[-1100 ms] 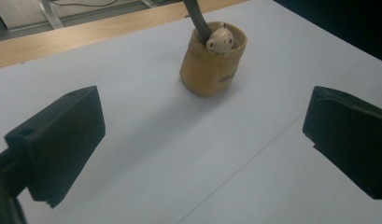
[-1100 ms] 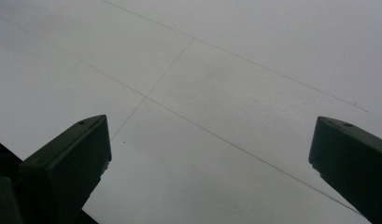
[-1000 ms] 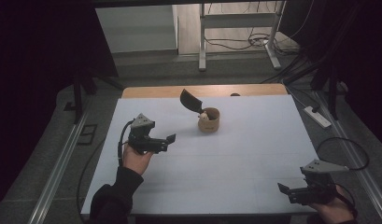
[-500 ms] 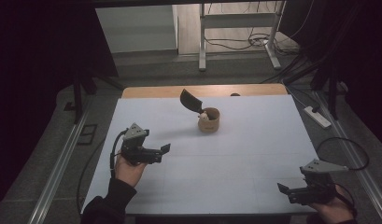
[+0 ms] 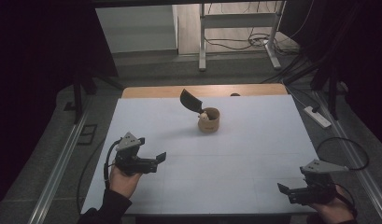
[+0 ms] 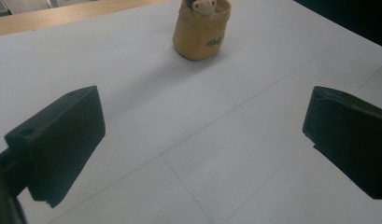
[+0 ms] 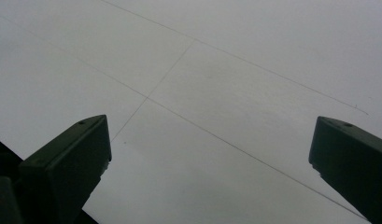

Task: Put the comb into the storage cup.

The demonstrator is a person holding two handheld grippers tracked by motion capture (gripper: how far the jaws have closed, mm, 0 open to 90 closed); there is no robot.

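tan pouch [image 5: 208, 121] stands upright on the white table [image 5: 254, 154] a little above the centre of the high view, with a small pale plush figure [image 5: 203, 116] poking out of its mouth and a dark flap-like piece [image 5: 190, 101] tilted up at its upper left; in the left gripper view the pouch [image 6: 201, 31] sits at the top centre, and dark script is printed on its side, too blurred to read. against the frame a second ago, the left gripper [image 5: 155, 159] has drawn down and to the left, from near mid-table toward the lower left of the high view, well apart from the pouch, while the pouch has not shifted. right gripper [image 5: 283, 190] stays at the lower right, close to the table's near edge. both grippers have their jaws spread wide with nothing between them, bare table showing in the gap in each gripper view. a wooden strip [image 5: 151, 91] runs along the table's far edge.
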